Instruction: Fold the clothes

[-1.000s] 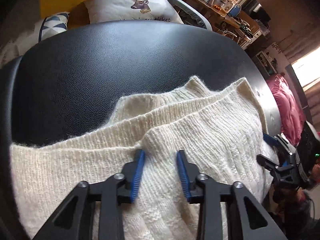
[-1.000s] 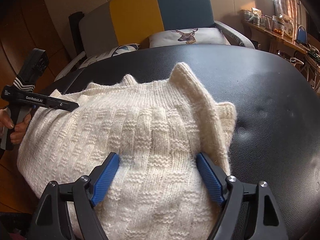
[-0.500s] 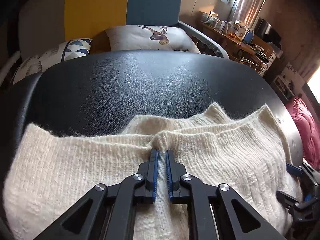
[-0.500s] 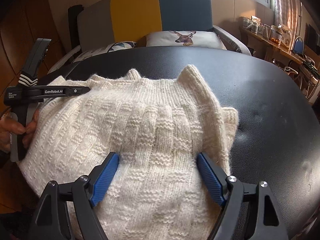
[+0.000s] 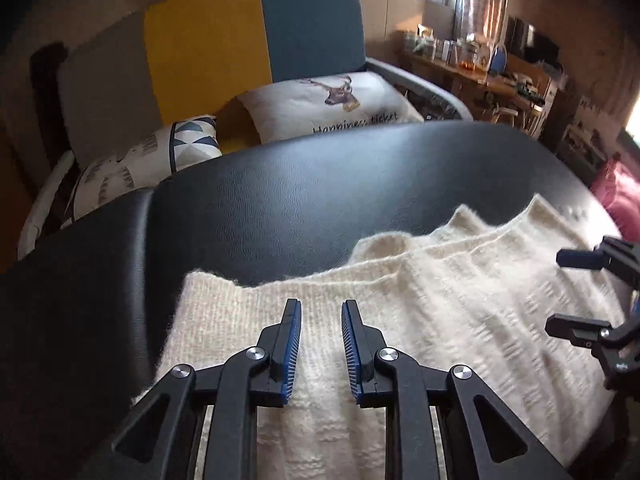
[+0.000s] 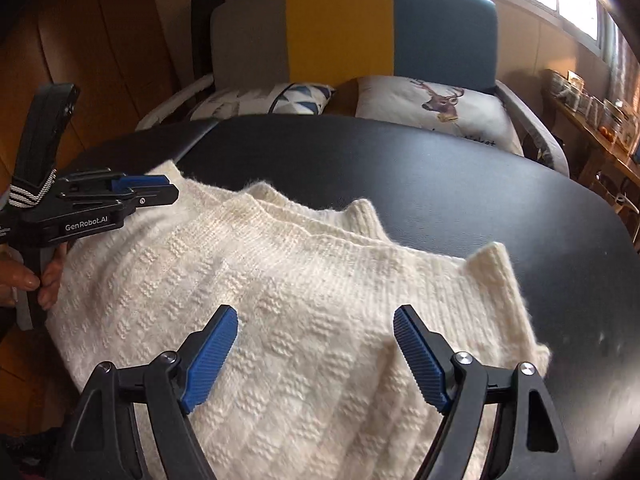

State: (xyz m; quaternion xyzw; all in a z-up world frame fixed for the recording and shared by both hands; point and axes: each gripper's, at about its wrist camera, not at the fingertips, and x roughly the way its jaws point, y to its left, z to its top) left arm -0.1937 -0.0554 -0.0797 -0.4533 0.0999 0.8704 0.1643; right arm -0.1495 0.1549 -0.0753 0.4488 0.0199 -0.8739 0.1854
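Cream knit sweater [image 6: 304, 320], layered over itself, at the near edge of the black tabletop [image 5: 304, 200].

Soft, thick and light by my guess; it should sag and stretch when lifted, so I would take it by a ribbed hem or a corner, both layers at once, not mid-panel; my left gripper [image 5: 320, 344] hovers over its left part, jaws a narrow gap apart with no wool between them; my right gripper [image 6: 316, 356] stands wide open over the right part, holding nothing; whether this is a finished fold or one still needing another, I cannot tell; the far tabletop is bare; beyond its far edge an armchair [image 6: 392, 28] with two cushions [image 5: 324, 108], clear of my reach.
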